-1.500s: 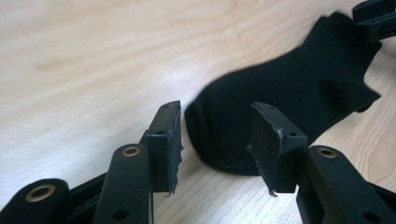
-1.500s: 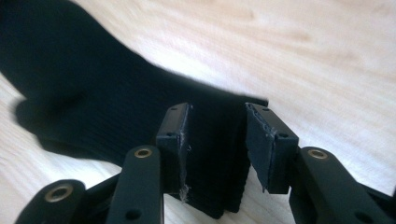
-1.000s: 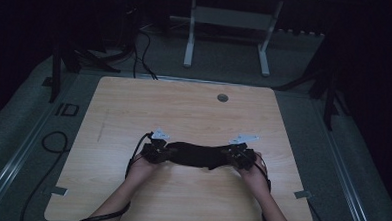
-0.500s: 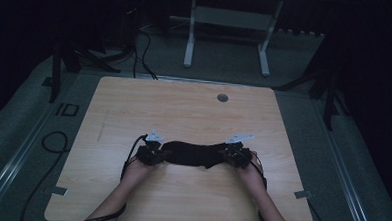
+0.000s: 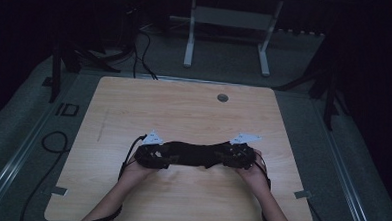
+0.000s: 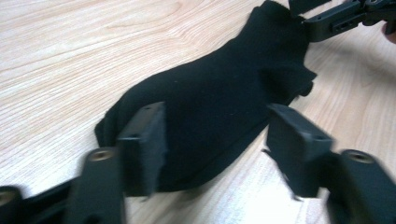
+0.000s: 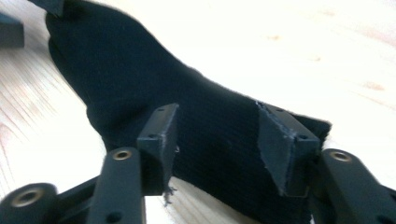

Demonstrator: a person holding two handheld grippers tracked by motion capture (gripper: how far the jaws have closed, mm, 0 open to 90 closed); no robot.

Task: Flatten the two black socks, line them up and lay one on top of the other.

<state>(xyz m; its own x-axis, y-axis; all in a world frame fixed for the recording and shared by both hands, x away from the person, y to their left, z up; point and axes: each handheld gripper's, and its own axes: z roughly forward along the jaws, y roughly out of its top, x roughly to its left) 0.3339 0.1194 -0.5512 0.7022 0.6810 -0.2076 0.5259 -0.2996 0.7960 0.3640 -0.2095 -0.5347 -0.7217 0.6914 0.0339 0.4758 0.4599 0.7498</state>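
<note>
High view: a black sock (image 5: pixel 192 154) lies stretched across the near middle of the wooden table (image 5: pixel 184 110), the left gripper (image 5: pixel 149 153) at one end, the right gripper (image 5: pixel 239 155) at the other.

Left gripper view: its jaws have just opened and stand spread over the sock (image 6: pixel 219 107), pads off the cloth. The right gripper (image 6: pixel 336 16) sits at the sock's far end.

Right gripper view: its jaws, likewise just opened, straddle the sock (image 7: pixel 210 135) without pinching.

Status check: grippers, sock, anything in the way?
Left gripper and right gripper just opened, jaws apart. Black sock flat on table between them. Nothing in the way.
</note>
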